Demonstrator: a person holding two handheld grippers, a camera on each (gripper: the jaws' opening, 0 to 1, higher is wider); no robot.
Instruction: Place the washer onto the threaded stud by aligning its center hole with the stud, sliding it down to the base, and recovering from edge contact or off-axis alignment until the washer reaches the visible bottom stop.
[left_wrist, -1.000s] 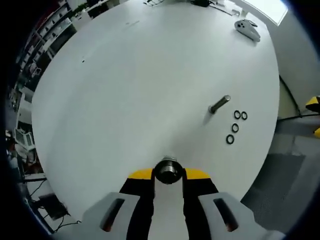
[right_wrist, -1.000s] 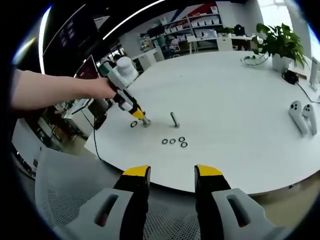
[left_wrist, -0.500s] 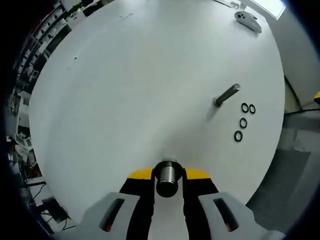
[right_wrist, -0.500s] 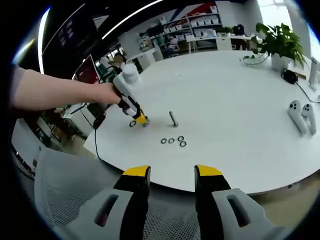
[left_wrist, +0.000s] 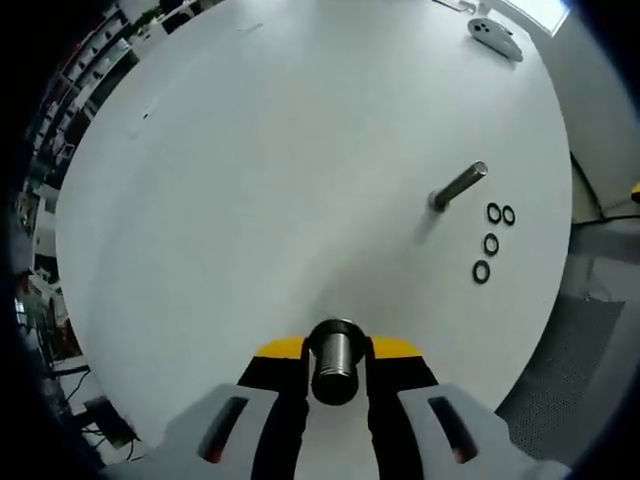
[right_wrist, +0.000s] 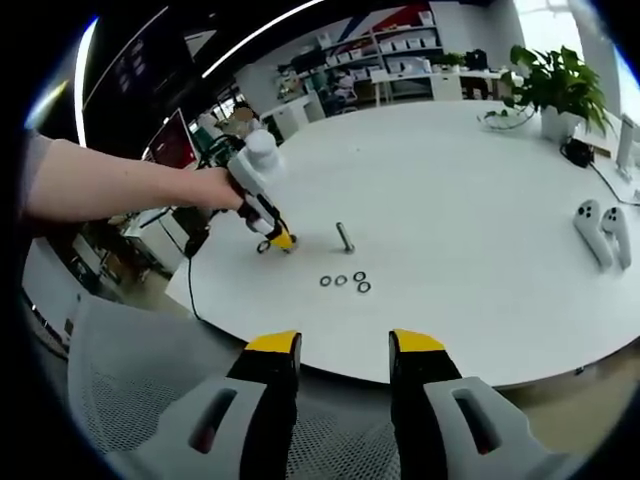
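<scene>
Matt white table (left_wrist: 250, 180); dull metal stud (left_wrist: 335, 360); black washers (left_wrist: 490, 243).

Threaded stud (left_wrist: 336, 360) clamped between left gripper (left_wrist: 336, 352) fingers; four black washers (left_wrist: 491, 243) loose on table

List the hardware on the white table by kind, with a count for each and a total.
Threaded studs: 2, one standing free, one between the left hand-held gripper jaws.
Loose washers beside the free stud: 4.
Washer by the left hand-held gripper's tip: 1.
White controllers: 2.
Total: 9.
</scene>
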